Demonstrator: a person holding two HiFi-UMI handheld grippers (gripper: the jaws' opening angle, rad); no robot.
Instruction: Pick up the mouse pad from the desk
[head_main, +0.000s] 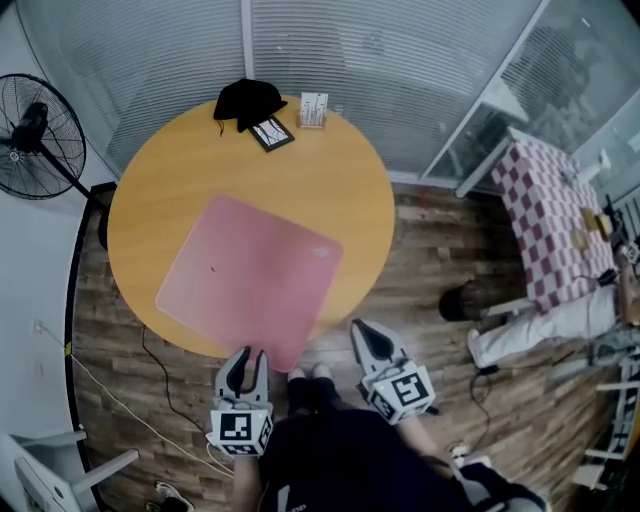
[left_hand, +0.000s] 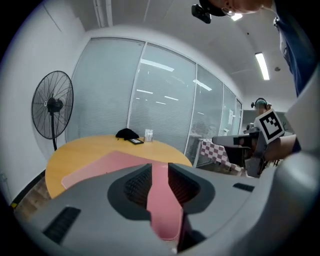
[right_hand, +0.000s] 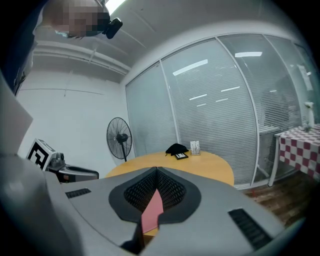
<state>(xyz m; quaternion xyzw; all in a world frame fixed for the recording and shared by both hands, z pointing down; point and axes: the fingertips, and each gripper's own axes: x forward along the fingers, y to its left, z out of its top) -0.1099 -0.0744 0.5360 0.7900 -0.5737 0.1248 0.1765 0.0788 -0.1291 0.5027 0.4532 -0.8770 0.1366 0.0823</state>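
1. The pink mouse pad (head_main: 250, 275) lies flat on the round wooden table (head_main: 340, 190), turned like a diamond. It fills the lower left part of the tabletop in the head view, and its nearest corner reaches the table's near rim.
2. The left gripper (head_main: 243, 365) sits at the lower middle of the head view, just at that near corner. Its jaws stand apart. In the left gripper view the pad's rounded corner shows in the gap between them, and I can't make out either pad pressing on it.
3. The right gripper (head_main: 368, 335) is right of the corner, off the table's edge and clear of the mouse pad. Its jaws are pressed together at the tips with nothing caught between them. Only a pink sliver of the pad shows through the slot behind.
4. At the table's far edge, upper middle of the frame, lie a black cloth bundle (head_main: 248, 100), a small dark framed card (head_main: 271, 133) and a white stand (head_main: 313, 110).
5. A standing fan (head_main: 35, 135) is at the upper left, and a checked tablecloth (head_main: 550, 220) at the right.
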